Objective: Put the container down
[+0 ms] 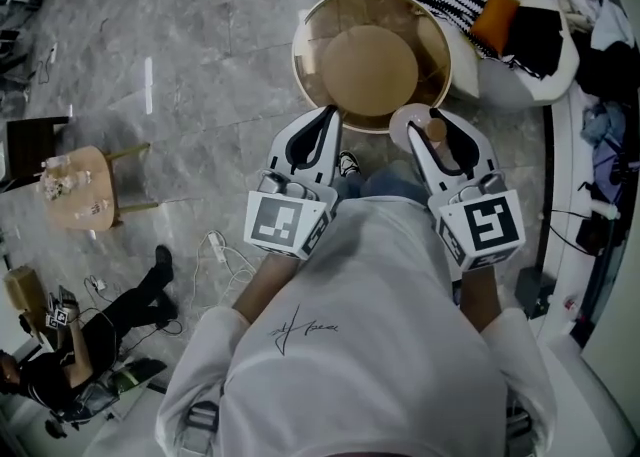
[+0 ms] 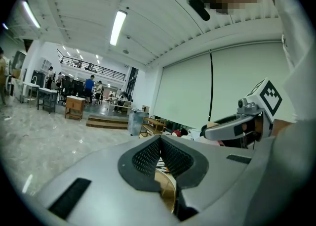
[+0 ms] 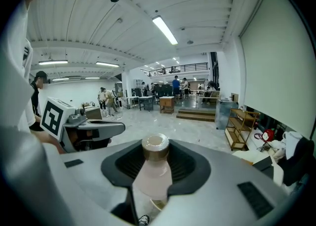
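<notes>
Your white shirt (image 1: 350, 345) fills the bottom of the head view, and both tools reach forward from it over the near edge of the round glass-topped table (image 1: 297, 57); the right gripper (image 1: 424, 133) is clamped on the container (image 1: 408, 123), a pale bottle with a tan cap, which sits deep between the dark pads with its capped end pointing away from the gripper's own camera; the left gripper (image 1: 326, 113) has its jaws drawn together on nothing, with only a sliver of the table's gold rim showing past them; the container hangs in the air above the table's near rim, not yet resting on anything. My guess is that the main risk lies in where you lower it; come down on the rim or just short of it and the bottle may tip off towards your shoe (image 1: 347, 162) and the stone floor (image 1: 200, 65); carry it further in over the glass first. It also seems to lie along the jaws rather than upright, so releasing it as it is could let it land on its side and roll; turn the base down and feel contact before you part the jaws, and keep the idle left tool well apart from it.
</notes>
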